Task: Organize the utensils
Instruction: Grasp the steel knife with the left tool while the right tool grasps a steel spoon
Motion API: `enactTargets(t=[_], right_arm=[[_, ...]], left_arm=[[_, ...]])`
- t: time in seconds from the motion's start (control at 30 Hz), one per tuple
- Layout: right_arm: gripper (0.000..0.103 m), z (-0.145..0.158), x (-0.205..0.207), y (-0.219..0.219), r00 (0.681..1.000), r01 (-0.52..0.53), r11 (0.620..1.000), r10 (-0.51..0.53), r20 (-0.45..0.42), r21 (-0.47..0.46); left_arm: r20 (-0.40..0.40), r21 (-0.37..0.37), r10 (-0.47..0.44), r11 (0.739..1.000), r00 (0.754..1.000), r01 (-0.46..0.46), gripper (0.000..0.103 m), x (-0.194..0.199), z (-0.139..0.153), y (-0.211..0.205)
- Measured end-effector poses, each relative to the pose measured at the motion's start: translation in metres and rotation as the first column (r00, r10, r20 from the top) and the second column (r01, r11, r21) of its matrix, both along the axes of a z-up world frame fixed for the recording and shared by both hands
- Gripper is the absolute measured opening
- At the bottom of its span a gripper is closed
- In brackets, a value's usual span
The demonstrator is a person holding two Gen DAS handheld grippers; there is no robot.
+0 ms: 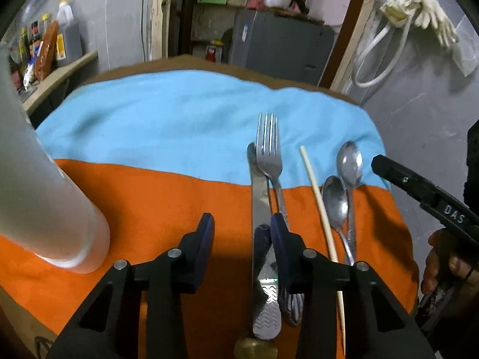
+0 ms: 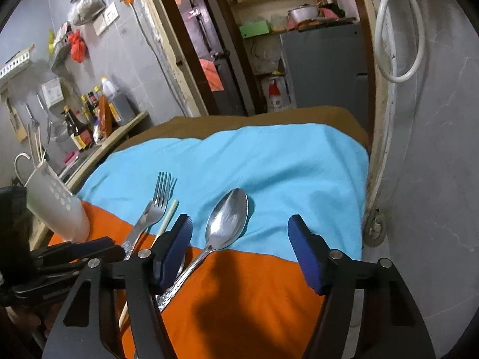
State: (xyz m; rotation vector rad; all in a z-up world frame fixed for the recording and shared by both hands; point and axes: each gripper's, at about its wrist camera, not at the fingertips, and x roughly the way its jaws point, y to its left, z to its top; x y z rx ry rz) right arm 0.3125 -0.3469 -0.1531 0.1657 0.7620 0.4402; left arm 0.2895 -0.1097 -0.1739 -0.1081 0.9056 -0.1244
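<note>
Left wrist view: left tongs [image 1: 242, 224] open beside the knife [image 1: 260, 197]; right tongs [image 2: 239, 224] gape around the spoon [image 2: 229, 218], probably for the white holder [image 2: 57, 206] at the worktop's left edge.

Right claw [image 2: 239, 236] open above a spoon [image 2: 229, 218] lying across blue and orange cloth [image 2: 269, 173]. Fork [image 2: 155, 206] and chopstick [image 2: 169, 212] further left, beside a white holder [image 2: 57, 206].

Indoor light is dim and cool; the near orange cloth [image 2: 239, 299] carries dark shadows cast by the grippers. Glare glints off the spoon [image 2: 229, 218] and knife [image 1: 260, 197]. Fisheye bending warps the edges, corners go black, far shelves look soft
</note>
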Motion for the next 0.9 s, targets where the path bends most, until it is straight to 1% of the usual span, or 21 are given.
enactTargets(t=[0.1, 0.17, 0.23, 0.33, 0.4, 0.43, 0.53, 0.6, 0.63, 0.67, 0.7, 0.77, 0.83, 0.9], right_arm=[[0.065, -0.001, 0.002, -0.001, 1.000, -0.003, 1.000, 0.003, -0.008, -0.005], [0.065, -0.001, 0.006, 0.001, 1.000, -0.008, 1.000, 0.008, -0.020, -0.010], [0.063, -0.003, 0.009, 0.002, 0.999, -0.017, 1.000, 0.017, -0.033, -0.014], [0.057, -0.007, 0.014, 0.006, 0.997, -0.038, 0.999, 0.036, -0.061, -0.023], [0.054, -0.010, 0.019, 0.009, 0.995, -0.057, 0.998, 0.054, -0.084, -0.024], [0.053, -0.012, 0.022, 0.010, 0.994, -0.064, 0.998, 0.061, -0.090, -0.022], [0.054, -0.013, 0.029, 0.013, 0.992, -0.083, 0.997, 0.081, -0.097, -0.011], [0.053, -0.014, 0.036, 0.015, 0.988, -0.113, 0.994, 0.113, -0.102, 0.005], [0.050, -0.015, 0.039, 0.017, 0.986, -0.131, 0.991, 0.131, -0.107, 0.014], [0.043, -0.015, 0.041, 0.019, 0.984, -0.141, 0.990, 0.142, -0.111, 0.019], [0.037, -0.016, 0.043, 0.020, 0.981, -0.153, 0.988, 0.155, -0.115, 0.027], [0.033, -0.018, 0.046, 0.018, 0.978, -0.162, 0.985, 0.168, -0.125, 0.054], [0.032, -0.019, 0.048, 0.015, 0.975, -0.167, 0.982, 0.177, -0.133, 0.085], [0.033, -0.019, 0.048, 0.017, 0.974, -0.170, 0.982, 0.180, -0.135, 0.087]], left_arm=[[-0.006, 0.019, -0.015, 1.000, 1.000, 0.015, 0.034, 0.003, 0.000, -0.003], [-0.014, 0.045, -0.030, 0.999, 0.999, 0.031, 0.032, 0.008, -0.002, -0.008], [-0.022, 0.078, -0.050, 0.996, 0.998, 0.052, 0.030, 0.012, -0.004, -0.013], [-0.033, 0.108, -0.065, 0.992, 0.997, 0.068, 0.025, 0.018, -0.003, -0.018], [-0.040, 0.100, -0.075, 0.992, 0.996, 0.079, 0.018, 0.021, -0.004, -0.017], [-0.051, 0.077, -0.084, 0.993, 0.995, 0.088, 0.013, 0.024, -0.004, -0.016], [-0.066, 0.038, -0.076, 0.996, 0.995, 0.078, 0.013, 0.031, -0.004, -0.014], [-0.077, 0.006, -0.073, 0.997, 0.994, 0.074, 0.012, 0.033, -0.002, -0.011], [-0.083, -0.009, -0.072, 0.997, 0.994, 0.072, 0.012, 0.033, -0.002, -0.010], [-0.088, -0.023, -0.075, 0.997, 0.993, 0.073, 0.012, 0.032, -0.001, -0.008], [-0.090, -0.028, -0.076, 0.997, 0.993, 0.074, 0.012, 0.031, -0.001, -0.007], [-0.097, -0.035, -0.082, 0.996, 0.992, 0.079, 0.012, 0.031, 0.001, -0.009], [-0.104, -0.030, -0.093, 0.995, 0.990, 0.090, 0.012, 0.030, 0.002, -0.011], [-0.115, -0.011, -0.107, 0.994, 0.988, 0.106, 0.012, 0.034, 0.003, -0.015]])
